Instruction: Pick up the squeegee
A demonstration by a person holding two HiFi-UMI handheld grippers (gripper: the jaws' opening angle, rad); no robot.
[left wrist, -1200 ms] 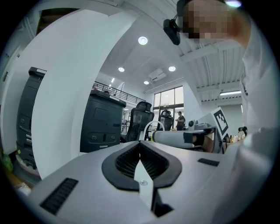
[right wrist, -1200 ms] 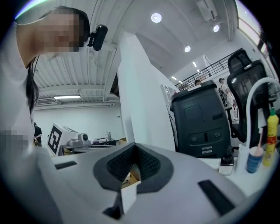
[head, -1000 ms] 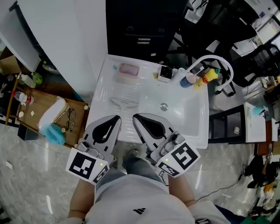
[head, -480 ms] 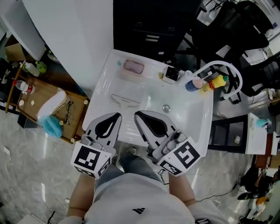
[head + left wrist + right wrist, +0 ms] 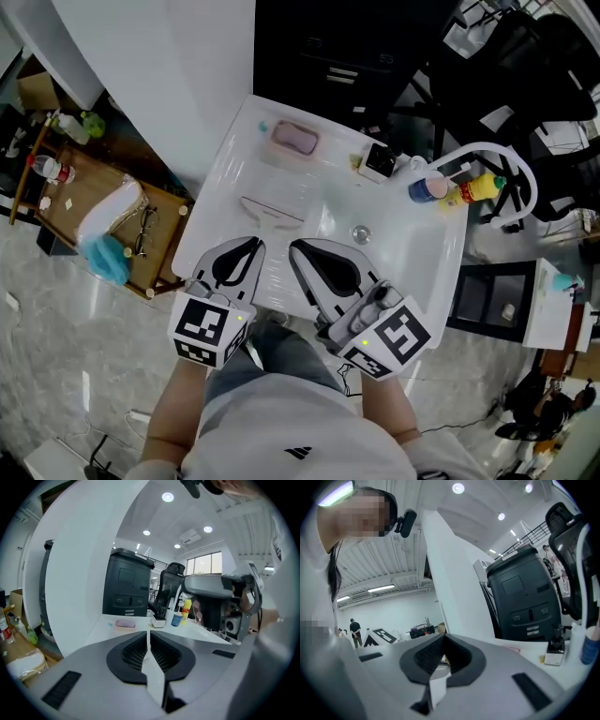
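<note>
The squeegee [image 5: 272,212], pale and T-shaped, lies flat on the ribbed drainboard of the white sink [image 5: 427,272] in the head view. My left gripper [image 5: 249,246] hovers over the sink's front edge, just short of the squeegee, jaws shut and empty. My right gripper [image 5: 296,247] is beside it, over the basin's near side, also shut with nothing in it. In the left gripper view the closed jaws [image 5: 149,637] hide the squeegee. In the right gripper view the closed jaws [image 5: 443,641] fill the lower frame.
A pink soap [image 5: 293,138] lies at the sink's back left, with a small black-and-white box [image 5: 380,161], a blue bottle [image 5: 424,188] and a yellow bottle [image 5: 476,188] along the back right. The drain [image 5: 360,232] sits mid-basin. A wooden side table [image 5: 89,178] stands on the left.
My left gripper has dropped lower and come in closer over the sink's front edge. The right gripper has shifted only slightly. The squeegee has not moved.
</note>
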